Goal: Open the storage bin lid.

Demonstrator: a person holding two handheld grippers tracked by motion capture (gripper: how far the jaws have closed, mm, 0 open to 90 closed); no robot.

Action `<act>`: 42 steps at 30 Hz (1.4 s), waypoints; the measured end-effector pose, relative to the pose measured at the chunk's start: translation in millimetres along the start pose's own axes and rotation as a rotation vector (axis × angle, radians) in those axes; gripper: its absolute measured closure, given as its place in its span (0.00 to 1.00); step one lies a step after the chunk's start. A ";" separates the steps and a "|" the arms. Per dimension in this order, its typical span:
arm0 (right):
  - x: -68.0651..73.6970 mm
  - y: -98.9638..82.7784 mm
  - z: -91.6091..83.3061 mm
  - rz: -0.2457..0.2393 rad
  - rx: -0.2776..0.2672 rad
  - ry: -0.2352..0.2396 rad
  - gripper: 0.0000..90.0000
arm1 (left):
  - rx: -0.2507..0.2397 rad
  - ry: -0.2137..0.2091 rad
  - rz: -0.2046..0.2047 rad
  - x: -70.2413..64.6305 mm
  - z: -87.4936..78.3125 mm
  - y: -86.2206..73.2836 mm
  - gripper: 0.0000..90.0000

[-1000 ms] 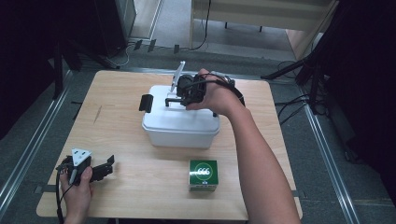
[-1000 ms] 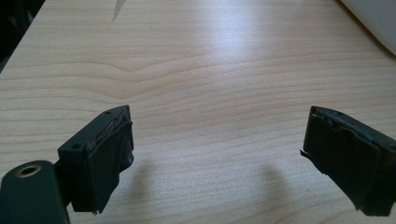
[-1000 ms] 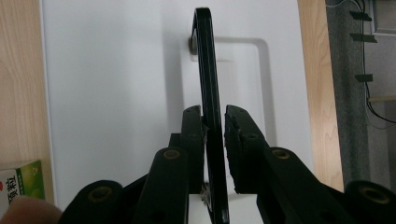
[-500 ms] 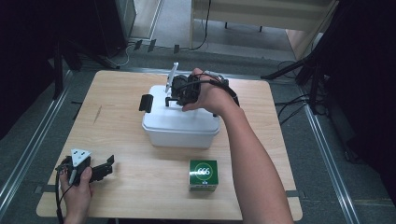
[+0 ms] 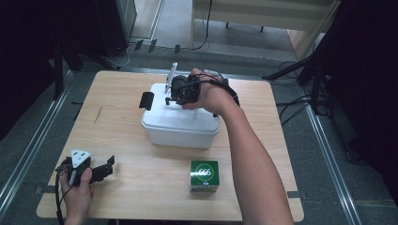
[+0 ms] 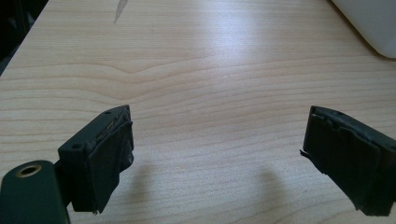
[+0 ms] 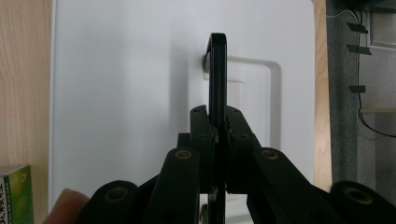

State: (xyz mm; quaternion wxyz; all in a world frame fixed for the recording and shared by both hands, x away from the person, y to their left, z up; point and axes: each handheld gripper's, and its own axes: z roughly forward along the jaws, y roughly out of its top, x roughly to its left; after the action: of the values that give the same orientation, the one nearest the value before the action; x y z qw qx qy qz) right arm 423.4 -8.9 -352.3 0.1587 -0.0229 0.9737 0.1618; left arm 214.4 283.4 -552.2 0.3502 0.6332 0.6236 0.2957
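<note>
Right claw clamped on the handle of the white lidded box.

Nearest me, my left gripper (image 5: pixel 96 171) rests on the table (image 5: pixel 141 197) with jaws wide apart, holding nothing; a green carton (image 5: pixel 203 175) stands close by. Farther off, my right gripper (image 7: pixel 217 128) has just been closing and now pinches the black lid handle (image 7: pixel 217 70), raised upright between its pads at the centre of the white box (image 5: pixel 180 124). I judge the grasp done, the lift still ahead.
</note>
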 end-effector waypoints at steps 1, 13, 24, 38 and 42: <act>-0.1 -0.3 -0.8 0.006 -0.001 0.000 0.95 | -0.002 0.001 -0.001 0.0 0.1 -0.1 0.10; -1.6 -1.3 -15.6 0.004 -0.023 -0.014 0.95 | -0.007 0.003 -0.005 0.0 -0.1 -0.3 0.10; -3.3 -5.5 -38.7 -0.012 -0.048 -0.048 0.95 | -0.025 0.005 -0.018 1.4 -1.6 -0.1 0.10; -1.7 -39.1 -67.9 0.012 -0.032 -0.082 0.95 | -0.023 0.004 -0.013 0.5 -1.3 -0.3 0.10; 0.1 -48.4 -72.1 0.011 -0.016 -0.084 0.95 | -0.024 0.007 -0.008 -0.1 -1.2 -0.4 0.10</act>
State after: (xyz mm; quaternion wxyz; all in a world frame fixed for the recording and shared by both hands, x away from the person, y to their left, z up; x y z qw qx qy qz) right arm 406.1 -77.9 -302.5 0.1984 -0.0118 0.9650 0.1712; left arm 213.2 283.4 -551.8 0.3567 0.6254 0.6238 0.3042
